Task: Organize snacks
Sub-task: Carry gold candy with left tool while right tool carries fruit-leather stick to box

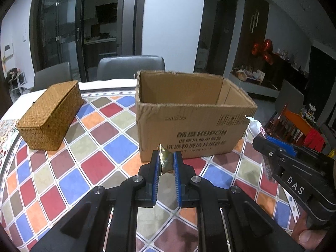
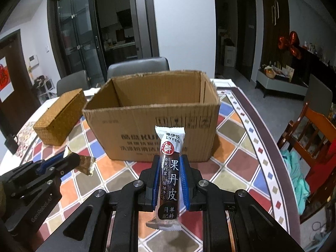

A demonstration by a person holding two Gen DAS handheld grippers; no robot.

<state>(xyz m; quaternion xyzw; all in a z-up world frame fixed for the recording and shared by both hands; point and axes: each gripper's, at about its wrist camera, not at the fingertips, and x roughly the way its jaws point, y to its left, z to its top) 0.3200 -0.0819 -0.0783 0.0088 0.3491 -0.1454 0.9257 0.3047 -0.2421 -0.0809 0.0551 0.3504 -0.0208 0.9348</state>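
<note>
An open cardboard box (image 1: 189, 130) stands on the tiled table; it also shows in the right wrist view (image 2: 151, 130). My left gripper (image 1: 167, 163) is shut on a small gold foil snack packet (image 1: 164, 161), held above the table just in front of the box. The right wrist view shows that gripper (image 2: 69, 161) at the left with the gold packet (image 2: 86, 163). My right gripper (image 2: 170, 168) is shut on a long white and dark fruit-leather snack bar (image 2: 170, 168), held upright in front of the box. The left wrist view shows the right gripper (image 1: 271, 149) at the right.
A closed woven basket (image 1: 50, 115) sits left of the box, also in the right wrist view (image 2: 61, 119). Grey chairs (image 1: 130, 67) stand behind the table. A wooden chair (image 2: 310, 138) stands off the table's right edge. A dark object (image 2: 10, 142) lies at the far left.
</note>
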